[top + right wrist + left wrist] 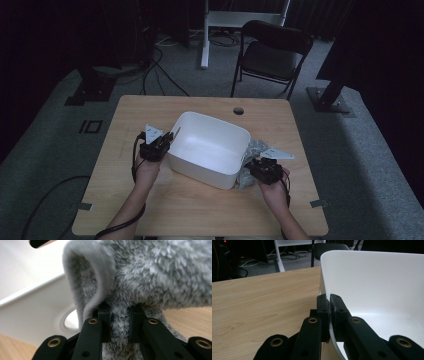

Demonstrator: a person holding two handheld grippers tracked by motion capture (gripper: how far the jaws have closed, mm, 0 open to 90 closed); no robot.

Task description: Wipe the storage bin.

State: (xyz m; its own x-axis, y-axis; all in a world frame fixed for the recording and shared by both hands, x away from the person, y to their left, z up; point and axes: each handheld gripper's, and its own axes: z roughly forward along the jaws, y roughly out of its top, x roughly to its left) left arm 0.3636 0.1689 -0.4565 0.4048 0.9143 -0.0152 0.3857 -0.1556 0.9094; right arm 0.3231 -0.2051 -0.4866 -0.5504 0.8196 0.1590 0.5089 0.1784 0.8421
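A grey fluffy cloth [155, 277] lies bunched on the wooden counter [200, 210] just beside the right wall of a white plastic tub [210, 147], and the right tongs [260, 167] are closed on a thick fold of it, the fleece bulging between the two black jaws. The tub sits near the middle of the counter, open side up and apparently with nothing inside, and the left tongs [329, 307] pinch its thin left rim, one jaw outside the wall and one inside. The likely trouble, as I judge it, is the cloth: the grip takes just one fold, so when lifted the rest may hang low, catch on the tub's rim and drag the light tub sideways, or slide out of the jaws. The left grip on the slim, smooth rim could also slip if the tub is tugged. From above, the cloth is largely hidden behind the right hand [272, 187] and the tub wall, so its full size and shape are hard to judge. The room is dim; beyond the counter a black folding chair [272, 55] and floor cables [160, 70] fade into darkness.
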